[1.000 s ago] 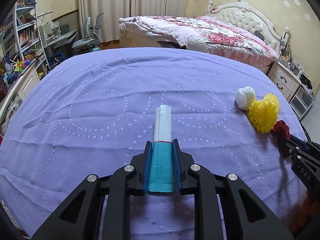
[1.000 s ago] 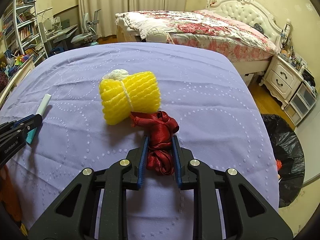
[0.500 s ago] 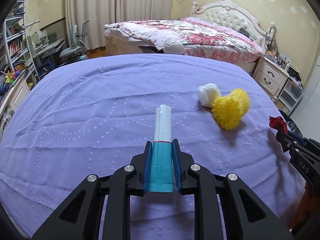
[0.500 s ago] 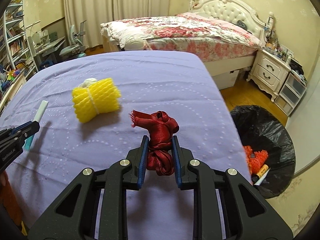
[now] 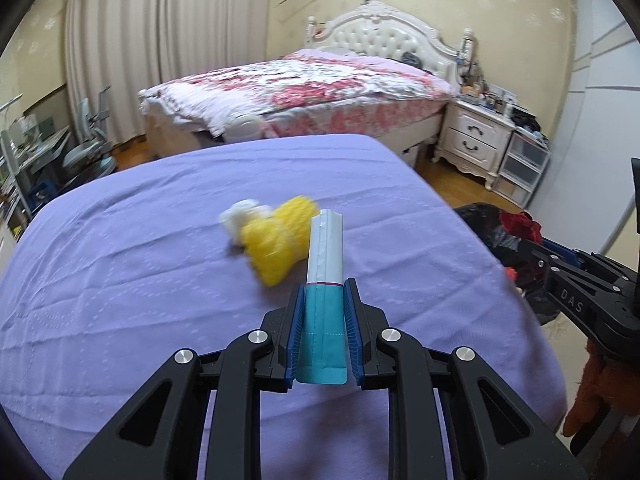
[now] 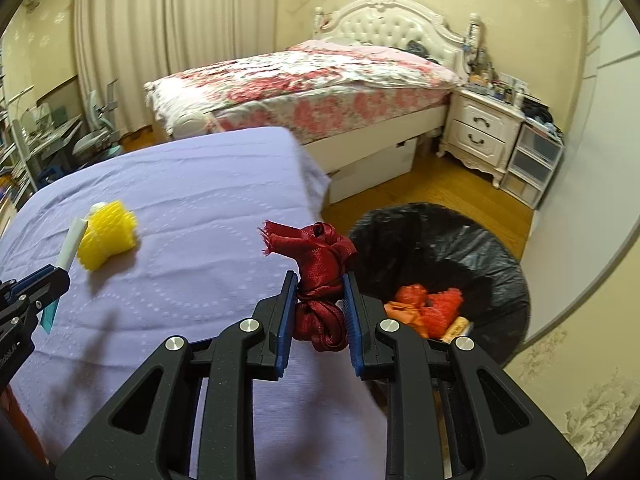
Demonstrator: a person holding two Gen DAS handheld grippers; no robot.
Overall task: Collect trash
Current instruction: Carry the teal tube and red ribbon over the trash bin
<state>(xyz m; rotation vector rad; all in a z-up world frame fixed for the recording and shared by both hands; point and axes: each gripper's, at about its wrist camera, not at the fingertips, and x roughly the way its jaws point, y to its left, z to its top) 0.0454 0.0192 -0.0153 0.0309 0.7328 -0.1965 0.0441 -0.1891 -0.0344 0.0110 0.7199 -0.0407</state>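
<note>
My left gripper [image 5: 323, 292] is shut on a teal and white sachet [image 5: 325, 280] and holds it above the purple-covered table [image 5: 140, 280]. My right gripper [image 6: 320, 284] is shut on a knotted red ribbon [image 6: 320, 268] and holds it over the table's right edge, beside a black-lined trash bin [image 6: 440, 240] on the floor. The bin holds red and orange scraps [image 6: 428, 308]. A yellow foam net [image 5: 280, 244] and a white ball [image 5: 240, 220] lie on the table. The yellow net also shows in the right wrist view [image 6: 108, 236].
A bed with a floral cover [image 6: 320, 84] stands behind the table. A white nightstand [image 6: 480, 128] and plastic drawers [image 6: 536, 164] stand at the right wall. A desk and chair [image 5: 84, 152] are at the far left. Wooden floor [image 6: 400, 192] lies around the bin.
Both grippers have swung right with their loads. The right gripper has moved from over the table to its right edge, and the bin now lies close beside it.
</note>
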